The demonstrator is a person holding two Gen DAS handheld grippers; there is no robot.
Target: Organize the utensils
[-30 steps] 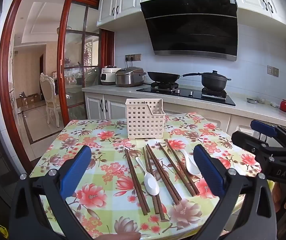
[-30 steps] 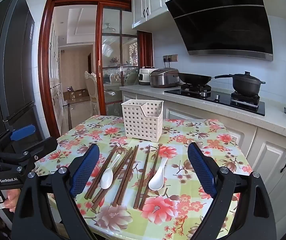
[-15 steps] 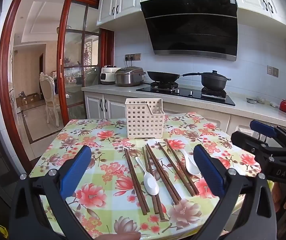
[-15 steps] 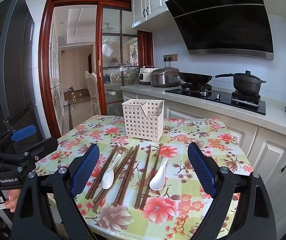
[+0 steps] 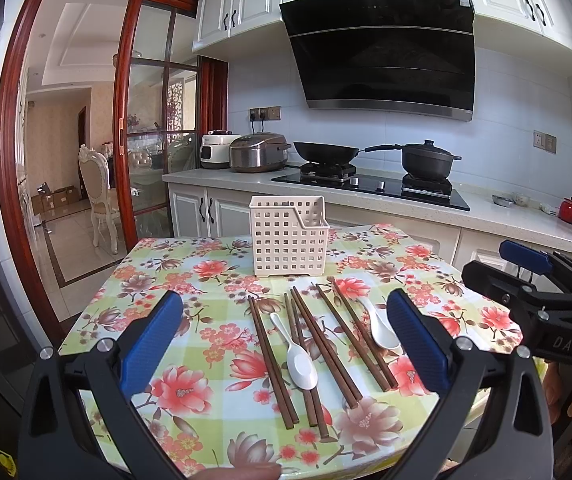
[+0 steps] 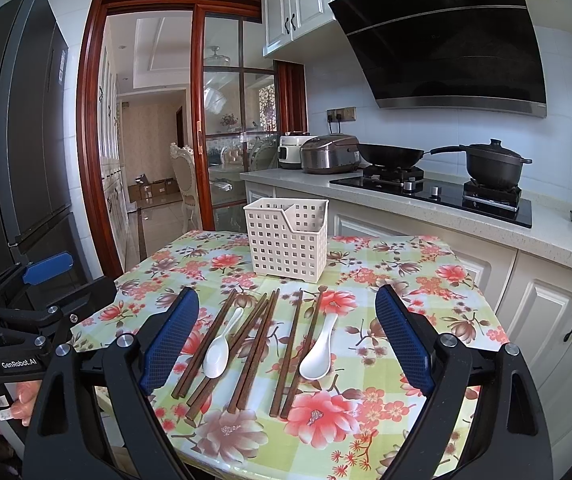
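Several dark wooden chopsticks [image 5: 274,356] [image 6: 254,344] lie in a row on the floral tablecloth, with two white ceramic spoons among them: one left [image 5: 299,362] [image 6: 218,350], one right [image 5: 381,330] [image 6: 317,356]. Behind them stands a white perforated basket [image 5: 287,240] [image 6: 286,246] with a divider, upright. My left gripper [image 5: 286,328] is open, held above the table's near edge with nothing between its blue pads. My right gripper [image 6: 286,328] is likewise open and empty, above the near edge. Each gripper shows at the side of the other's view.
The table [image 5: 158,272] [image 6: 425,280] is small, with edges close on all sides. Behind it runs a counter with a stove, a wok [image 5: 323,152], a black pot [image 6: 491,166] and rice cookers [image 5: 258,152]. A doorway lies left. A dark fridge [image 6: 26,140] stands far left.
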